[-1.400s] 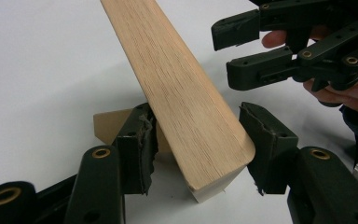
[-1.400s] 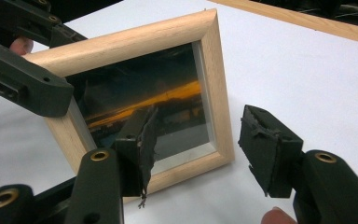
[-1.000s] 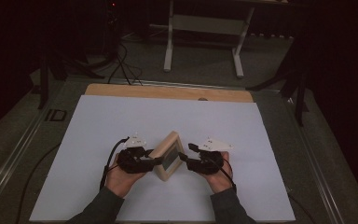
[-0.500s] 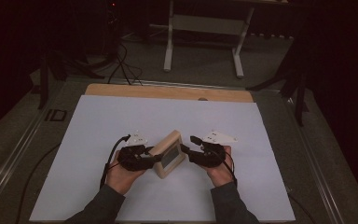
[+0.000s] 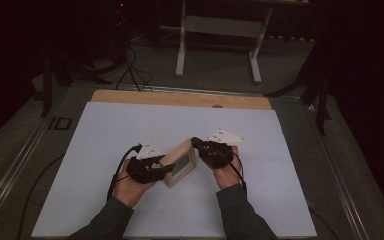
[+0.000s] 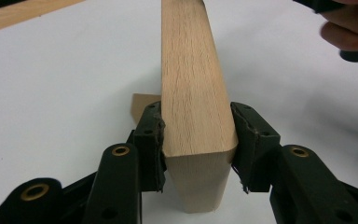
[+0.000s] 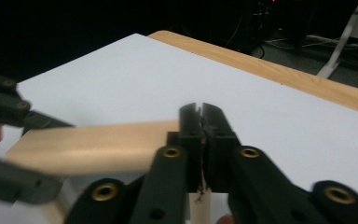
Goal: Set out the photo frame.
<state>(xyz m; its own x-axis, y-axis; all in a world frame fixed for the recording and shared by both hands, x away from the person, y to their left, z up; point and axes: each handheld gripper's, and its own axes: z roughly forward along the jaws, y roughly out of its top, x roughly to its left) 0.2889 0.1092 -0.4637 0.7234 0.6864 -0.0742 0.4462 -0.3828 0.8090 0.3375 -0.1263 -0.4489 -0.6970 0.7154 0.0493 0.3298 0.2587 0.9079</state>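
On the table (image 5: 105, 130), two tools grip one wooden frame (image 5: 181, 163).

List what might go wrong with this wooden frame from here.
The left tongs clamp only the wooden frame at its corner edge, so it may pivot or slip. The right tongs are shut beside the far end, apparently not gripping, so a bump there might tip it onto the white table.

Left gripper (image 6: 196, 140) clamps the wooden frame (image 6: 193, 84) between its pads; right gripper (image 7: 201, 112) has its jaws pressed together at the frame's far end.
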